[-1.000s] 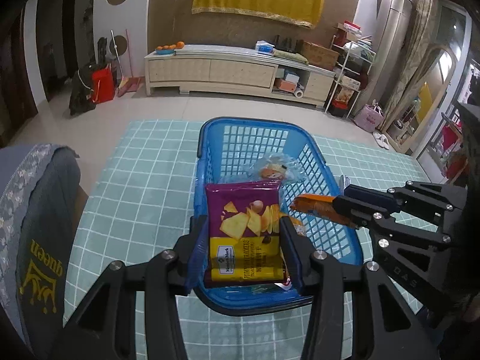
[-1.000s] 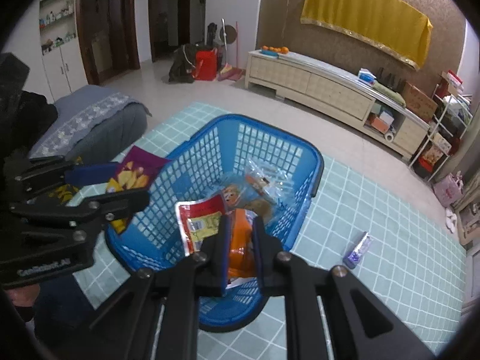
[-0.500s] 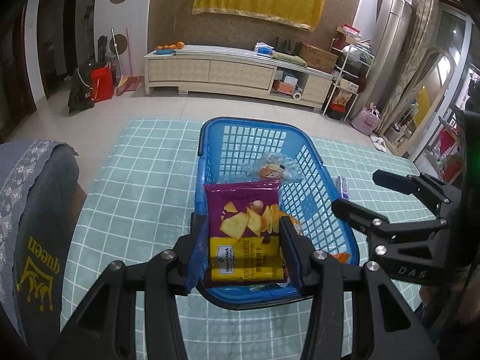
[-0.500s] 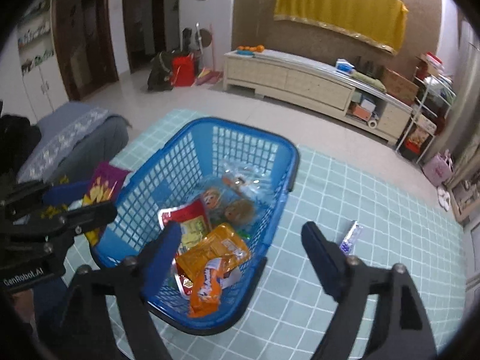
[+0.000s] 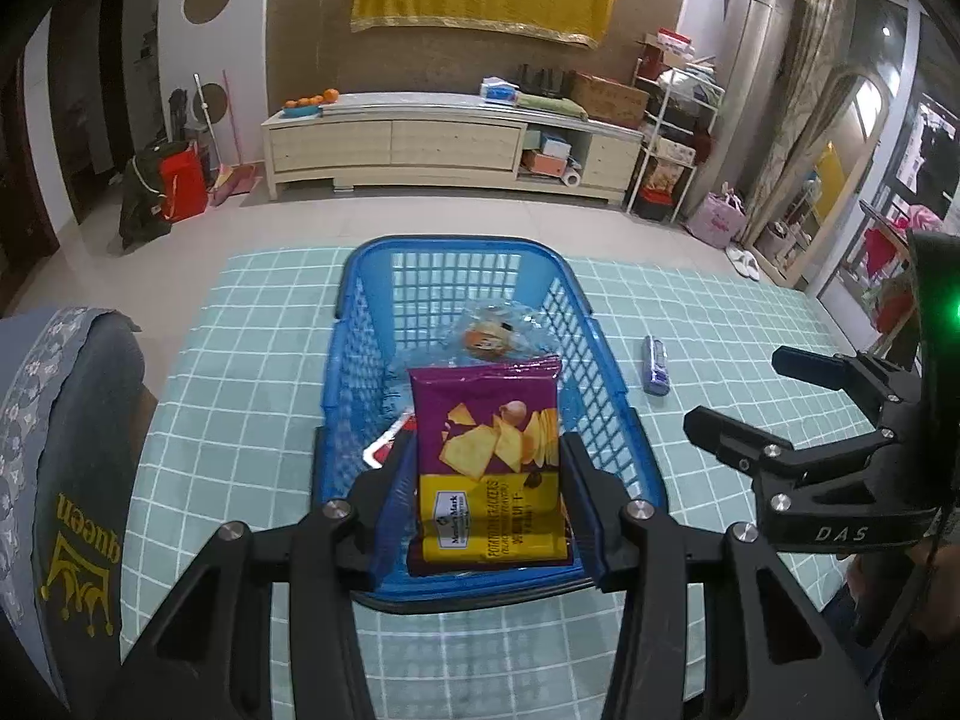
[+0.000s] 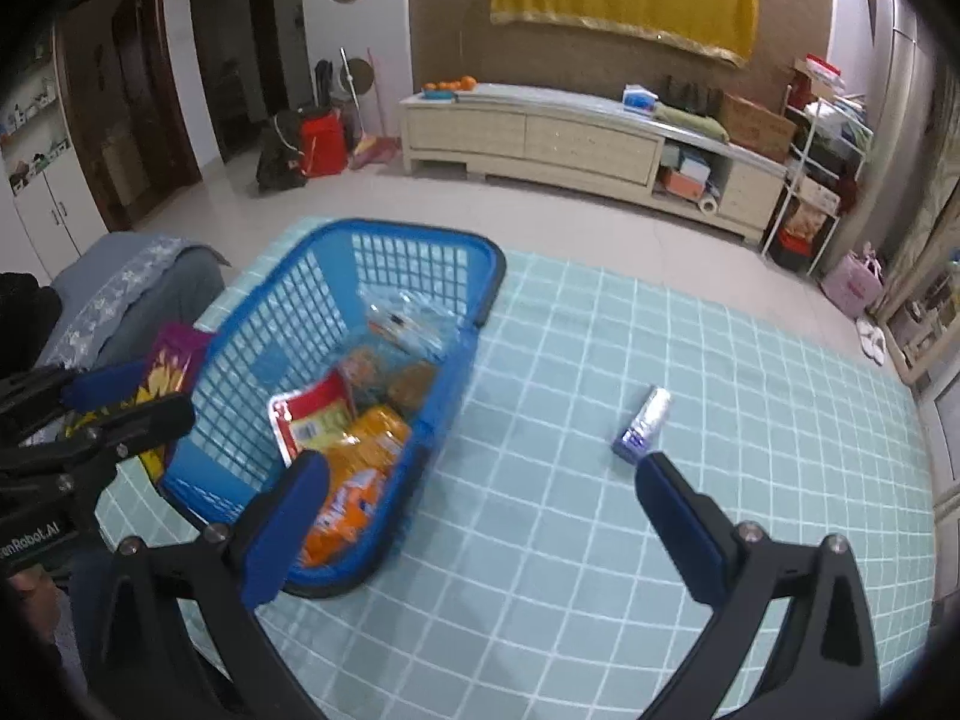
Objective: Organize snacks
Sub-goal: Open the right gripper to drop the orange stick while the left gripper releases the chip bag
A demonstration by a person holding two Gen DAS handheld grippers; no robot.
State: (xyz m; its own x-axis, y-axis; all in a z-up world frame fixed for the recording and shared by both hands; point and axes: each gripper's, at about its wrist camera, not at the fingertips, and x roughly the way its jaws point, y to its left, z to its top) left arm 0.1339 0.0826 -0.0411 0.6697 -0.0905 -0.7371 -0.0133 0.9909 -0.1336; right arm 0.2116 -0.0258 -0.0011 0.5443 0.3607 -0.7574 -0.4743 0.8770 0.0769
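Left gripper (image 5: 487, 480), lower centre, clamps the purple chip bag (image 5: 489, 468); right gripper (image 6: 480, 480) is spreading wide, empty.

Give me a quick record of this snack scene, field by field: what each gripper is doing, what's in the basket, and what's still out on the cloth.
left gripper: shut on the purple chip bag, held over the near end of the basket
right gripper: jaws opening, nothing between them
blue basket: holds an orange packet, a red and yellow packet and clear-wrapped snacks
small blue and silver packet: lies on the checked cloth, right of the basket, apart from it
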